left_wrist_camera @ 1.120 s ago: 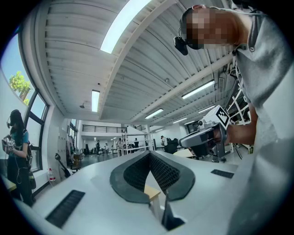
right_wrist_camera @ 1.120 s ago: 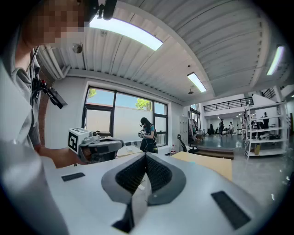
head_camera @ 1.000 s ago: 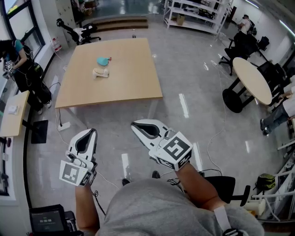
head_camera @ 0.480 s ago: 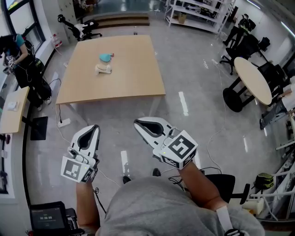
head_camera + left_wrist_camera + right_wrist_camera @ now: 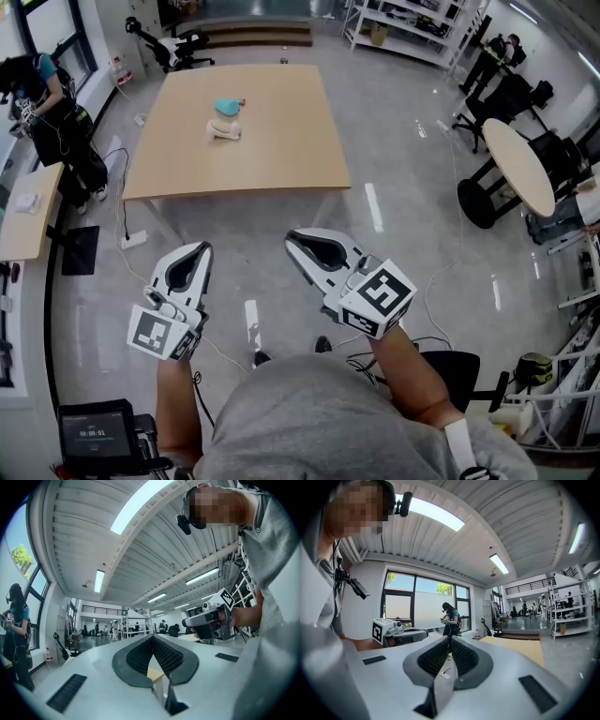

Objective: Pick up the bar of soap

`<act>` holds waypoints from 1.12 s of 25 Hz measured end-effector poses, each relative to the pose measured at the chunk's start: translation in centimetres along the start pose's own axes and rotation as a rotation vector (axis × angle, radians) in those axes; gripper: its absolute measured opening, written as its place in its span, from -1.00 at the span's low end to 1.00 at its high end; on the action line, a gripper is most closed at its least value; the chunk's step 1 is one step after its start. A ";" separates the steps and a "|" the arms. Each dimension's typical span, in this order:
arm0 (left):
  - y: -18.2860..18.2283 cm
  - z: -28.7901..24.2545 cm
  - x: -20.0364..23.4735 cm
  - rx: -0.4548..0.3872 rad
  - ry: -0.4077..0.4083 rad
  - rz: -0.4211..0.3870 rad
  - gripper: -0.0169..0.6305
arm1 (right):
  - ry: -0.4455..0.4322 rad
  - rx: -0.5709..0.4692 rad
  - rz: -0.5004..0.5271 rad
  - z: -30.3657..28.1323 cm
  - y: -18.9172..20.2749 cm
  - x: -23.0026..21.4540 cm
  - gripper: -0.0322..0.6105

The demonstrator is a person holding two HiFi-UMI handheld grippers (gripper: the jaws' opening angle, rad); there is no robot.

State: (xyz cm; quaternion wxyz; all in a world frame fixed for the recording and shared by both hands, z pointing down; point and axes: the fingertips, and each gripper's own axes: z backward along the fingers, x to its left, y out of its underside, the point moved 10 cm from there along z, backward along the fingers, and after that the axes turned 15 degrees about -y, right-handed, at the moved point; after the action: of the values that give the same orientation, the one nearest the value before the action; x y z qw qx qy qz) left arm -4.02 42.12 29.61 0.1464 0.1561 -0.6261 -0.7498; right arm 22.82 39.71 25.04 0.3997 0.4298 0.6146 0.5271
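Floor [image 5: 394, 150] open before table [image 5: 281, 141] edge; left hand-held gripper [image 5: 201, 250], right hand-held gripper [image 5: 293, 241] both clenched, empty.

Glossy grey floor [image 5: 398, 122], square wooden table [image 5: 281, 141], round table [image 5: 517, 164], metal shelving [image 5: 405, 23], tall windows [image 5: 401, 604], ceiling strip lights [image 5: 499, 563]

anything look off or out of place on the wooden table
Nothing stands out. The table holds only a teal thing and a cream thing, close together, with nothing spilled. Both are too small to check for damage.
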 end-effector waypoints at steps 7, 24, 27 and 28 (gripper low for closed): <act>0.9 0.4 2.8 -0.014 0.010 0.008 -0.93 | 0.016 0.006 0.026 -2.7 -0.1 0.1 -0.88; 5.4 -8.4 8.7 0.081 -0.069 0.012 -0.93 | -0.051 -0.009 -0.027 -8.7 1.2 -13.3 -0.88; 5.9 -12.1 10.1 0.093 -0.092 -0.001 -0.93 | -0.073 -0.017 -0.034 -10.0 1.0 -17.7 -0.88; 6.0 -13.3 10.5 0.096 -0.100 -0.003 -0.93 | -0.080 -0.016 -0.036 -10.4 0.9 -19.0 -0.88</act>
State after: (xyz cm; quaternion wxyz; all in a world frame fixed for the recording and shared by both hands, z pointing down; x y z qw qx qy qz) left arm -7.83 24.88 32.77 0.1062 0.1260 -0.6676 -0.7261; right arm 19.00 18.54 27.94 0.4370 0.4361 0.6014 0.5072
